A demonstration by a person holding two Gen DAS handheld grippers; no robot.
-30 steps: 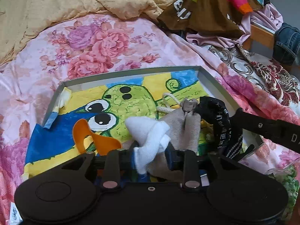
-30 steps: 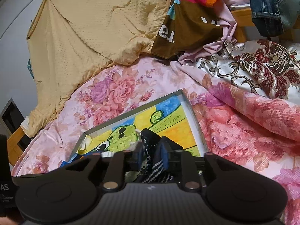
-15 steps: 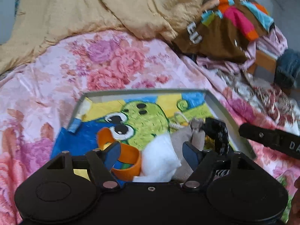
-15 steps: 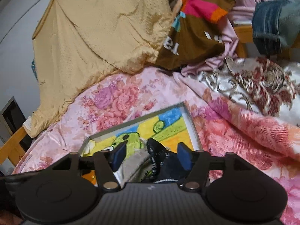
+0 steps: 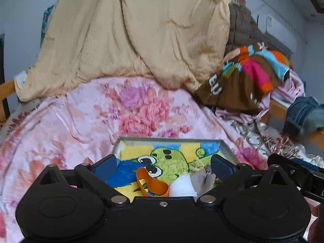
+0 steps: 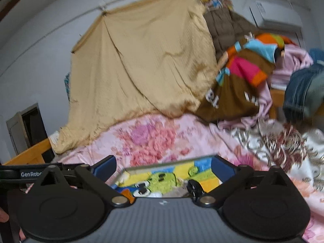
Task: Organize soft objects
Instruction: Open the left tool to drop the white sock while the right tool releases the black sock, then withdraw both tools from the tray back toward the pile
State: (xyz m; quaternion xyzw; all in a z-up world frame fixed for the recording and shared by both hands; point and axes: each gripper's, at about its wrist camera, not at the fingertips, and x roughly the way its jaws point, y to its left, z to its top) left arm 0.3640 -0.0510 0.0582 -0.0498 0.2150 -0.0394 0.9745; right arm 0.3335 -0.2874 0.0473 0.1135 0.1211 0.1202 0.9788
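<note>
Soft pieces sit bunched at the near edge of the cartoon-printed tray (image 5: 226, 147), reading left to right: orange piece (image 5: 154, 186), white sock (image 5: 182, 186), grey pouch (image 5: 202, 180), black sock (image 6: 195, 188). Left gripper (image 5: 163, 165) is opening wide with nothing gripped, white sock just below and ahead. Right gripper (image 6: 163, 165) is opening too, empty, nearer the black sock.

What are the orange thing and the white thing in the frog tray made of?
The orange thing looks like hard, smooth plastic: it keeps a curled, scoop-like shape and has a slight sheen. The white thing looks like soft matte cloth, maybe a sock, lumpy and without shine. The tray rim looks like thin grey metal or card; I cannot tell which.
</note>
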